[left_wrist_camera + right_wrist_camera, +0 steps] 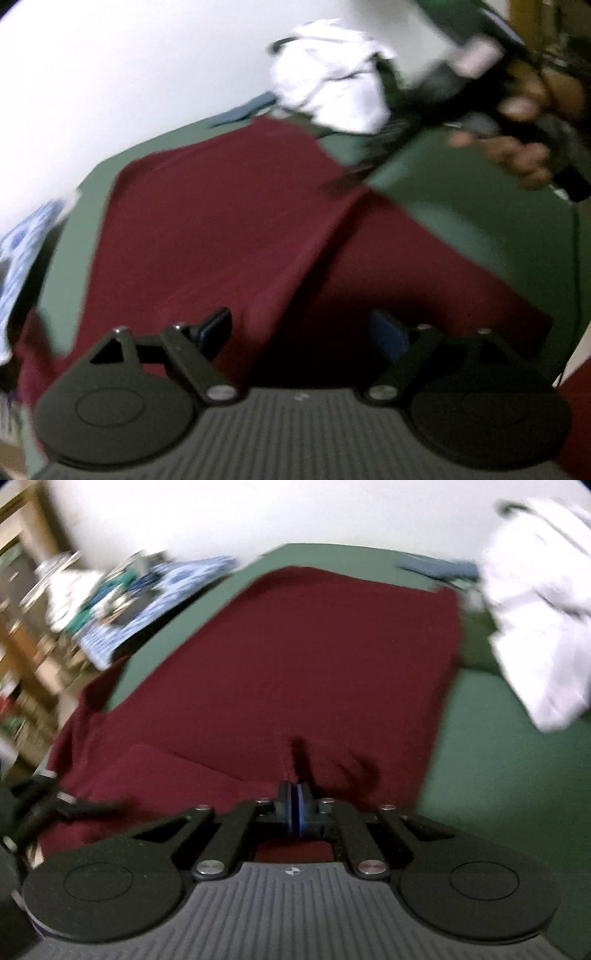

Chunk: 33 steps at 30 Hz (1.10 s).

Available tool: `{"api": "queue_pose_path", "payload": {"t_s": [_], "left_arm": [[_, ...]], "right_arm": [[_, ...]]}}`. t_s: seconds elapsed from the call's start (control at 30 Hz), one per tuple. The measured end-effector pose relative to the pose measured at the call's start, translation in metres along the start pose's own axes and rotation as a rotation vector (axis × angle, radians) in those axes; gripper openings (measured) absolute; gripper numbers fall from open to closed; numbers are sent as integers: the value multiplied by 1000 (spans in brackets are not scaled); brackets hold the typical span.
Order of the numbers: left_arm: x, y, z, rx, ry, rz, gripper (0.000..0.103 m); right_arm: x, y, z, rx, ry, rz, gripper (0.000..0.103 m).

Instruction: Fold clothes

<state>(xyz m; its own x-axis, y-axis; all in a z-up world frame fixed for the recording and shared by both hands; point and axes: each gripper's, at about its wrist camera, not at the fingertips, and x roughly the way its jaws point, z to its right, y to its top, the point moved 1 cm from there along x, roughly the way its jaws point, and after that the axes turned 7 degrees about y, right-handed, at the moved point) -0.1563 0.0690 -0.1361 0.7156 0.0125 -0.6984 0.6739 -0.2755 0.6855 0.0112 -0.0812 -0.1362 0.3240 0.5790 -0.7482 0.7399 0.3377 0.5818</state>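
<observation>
Now right hand-held gripper (295,806) pinching maroon garment (295,657); left (304,328) open.

Each hand-held gripper, the left (303,328) and the right (295,808), has a ribbed grey body, two round black discs, black linkage arms with silver screws and blue-padded fingers (303,808).

I see bare green surface (517,794) at four o'clock; white clothes (535,609) block two o'clock, and clutter (110,590) crowds ten o'clock.
</observation>
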Motion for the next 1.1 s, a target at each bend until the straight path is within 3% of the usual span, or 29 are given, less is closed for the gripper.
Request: {"api": "queue_pose_path", "payload": {"t_s": [0.17,0.33,0.43,0.5,0.57,0.6,0.83,1.0,1.1], "left_arm": [[-5,-20,-46,-104,43,-84,84],[13,-26,-52,-119,30,-103,84],[17,-24,-48,-98,-15,-98,84],[15,-23,-42,-75,-42,-94,84],[12,-25,-38,-55,-74,-90,85],[11,-26,-37,-46,-82,-87,85],[20,-24,-44,-58,-105,-56,85],[26,-15,-42,-119,-163,-43,86],[23,-8,-26,-83,-147,-13,86]], "right_arm": [[1,-24,18,130,-27,-26,6],[1,-36,11,200,-17,-1,30],[4,-34,12,235,-34,35,36],[5,-32,12,253,-50,58,34],[6,-27,10,241,-63,76,7],[6,-23,7,224,-73,86,5],[-39,22,-15,86,-120,298,4],[-57,50,-36,-136,-259,375,4],[-59,65,-36,-225,-295,399,4]]}}
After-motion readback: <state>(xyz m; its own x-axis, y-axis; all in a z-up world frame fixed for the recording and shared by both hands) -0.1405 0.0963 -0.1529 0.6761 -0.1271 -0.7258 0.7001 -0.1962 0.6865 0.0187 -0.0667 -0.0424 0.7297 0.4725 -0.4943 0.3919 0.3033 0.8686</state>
